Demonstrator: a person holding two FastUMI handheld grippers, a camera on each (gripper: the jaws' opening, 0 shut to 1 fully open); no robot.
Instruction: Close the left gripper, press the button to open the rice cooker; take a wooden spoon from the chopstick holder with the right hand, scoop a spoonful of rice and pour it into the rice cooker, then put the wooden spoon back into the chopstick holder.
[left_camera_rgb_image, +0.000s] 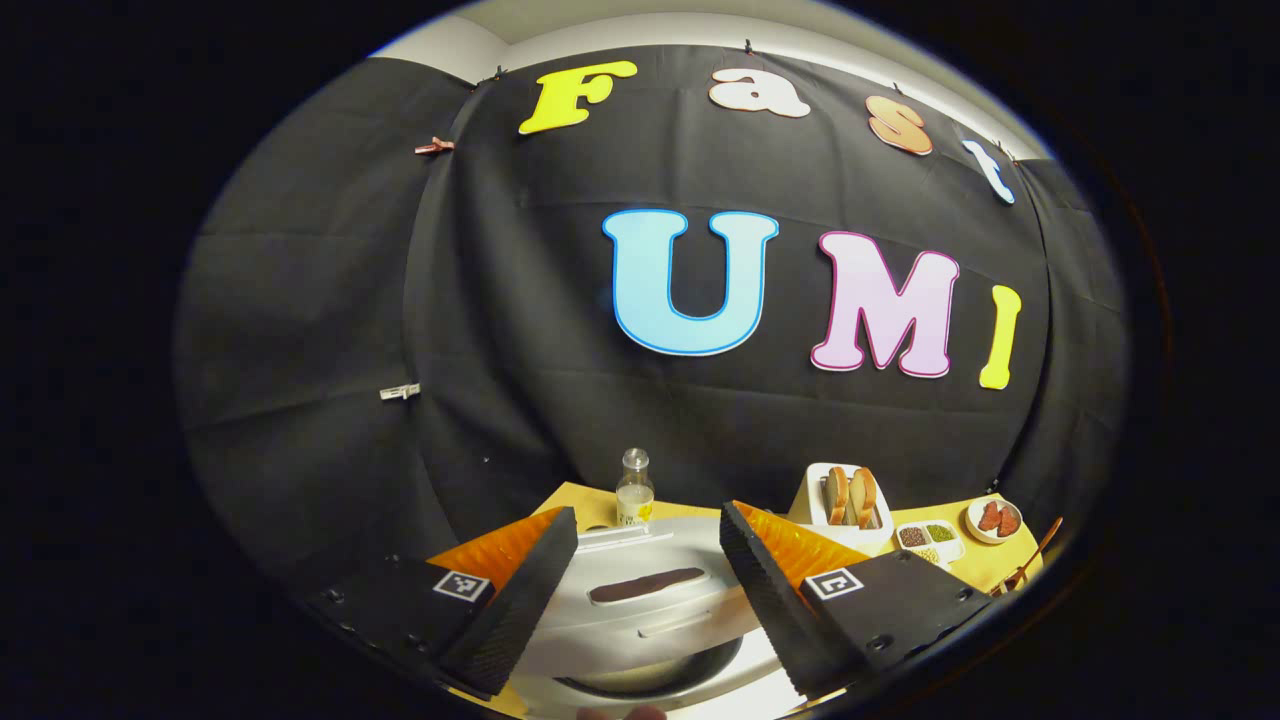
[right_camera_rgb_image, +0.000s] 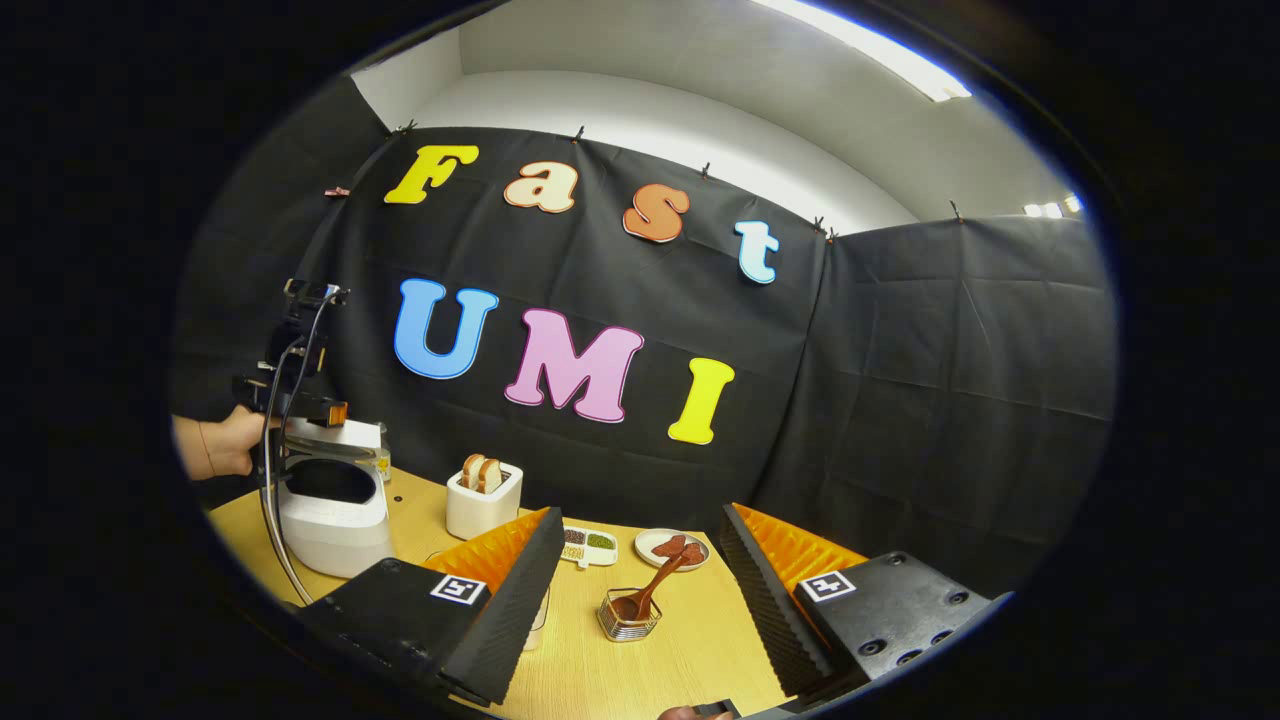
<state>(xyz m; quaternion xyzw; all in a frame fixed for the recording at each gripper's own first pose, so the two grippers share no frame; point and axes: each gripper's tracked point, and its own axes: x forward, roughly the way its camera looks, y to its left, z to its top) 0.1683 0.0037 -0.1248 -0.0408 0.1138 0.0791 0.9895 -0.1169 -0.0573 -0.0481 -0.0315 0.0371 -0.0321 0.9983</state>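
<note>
In the left gripper view, the left gripper (left_camera_rgb_image: 648, 590) hovers over the white rice cooker (left_camera_rgb_image: 640, 620), its two black-padded fingers spread wide apart and gripping nothing. The cooker's lid (left_camera_rgb_image: 640, 590) is raised, with the rim of the inner pot (left_camera_rgb_image: 650, 680) showing below it. Behind stands a small glass bottle (left_camera_rgb_image: 634, 490), and to the right a white toaster (left_camera_rgb_image: 845, 498) with bread slices, a divided dish of grains (left_camera_rgb_image: 930, 540) and a small plate (left_camera_rgb_image: 994, 520).

In the right gripper view, a hand (right_camera_rgb_image: 225, 442) at far left holds the other gripper above the open rice cooker (right_camera_rgb_image: 330, 515) on the wooden table (right_camera_rgb_image: 640, 670). The right gripper (right_camera_rgb_image: 640, 600) has its fingers released, wide apart. Between them, farther off, the wooden spoon (right_camera_rgb_image: 655, 590) leans in the wire chopstick holder (right_camera_rgb_image: 628, 618), bowl down and handle tilted to the upper right. The toaster (right_camera_rgb_image: 483, 500) stands beside the cooker.
</note>
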